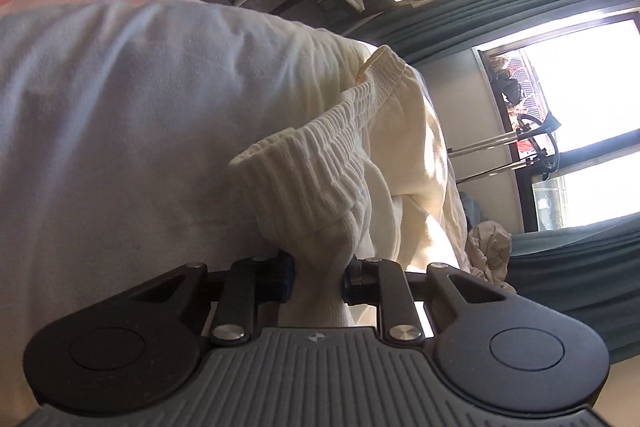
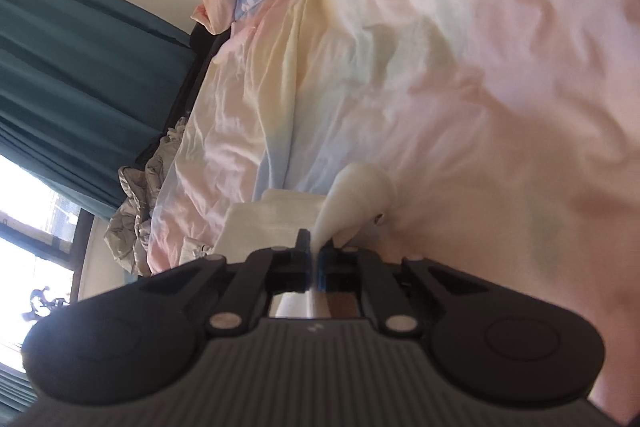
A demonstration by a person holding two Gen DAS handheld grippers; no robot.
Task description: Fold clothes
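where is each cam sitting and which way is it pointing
Left wrist: sits on the left gripper, rolled sideways, looking along the bed toward a window; its fingers clamp the cream garment.
Right wrist: sits on the right gripper, facing the pastel sheet; its jaws pinch cream cloth.
Shared: cream garment, teal curtains.

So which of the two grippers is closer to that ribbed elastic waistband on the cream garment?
Left. The left gripper is clamped on the cream garment right below the ribbed waistband. The right gripper pinches a thin cream fold; no waistband shows in its view.
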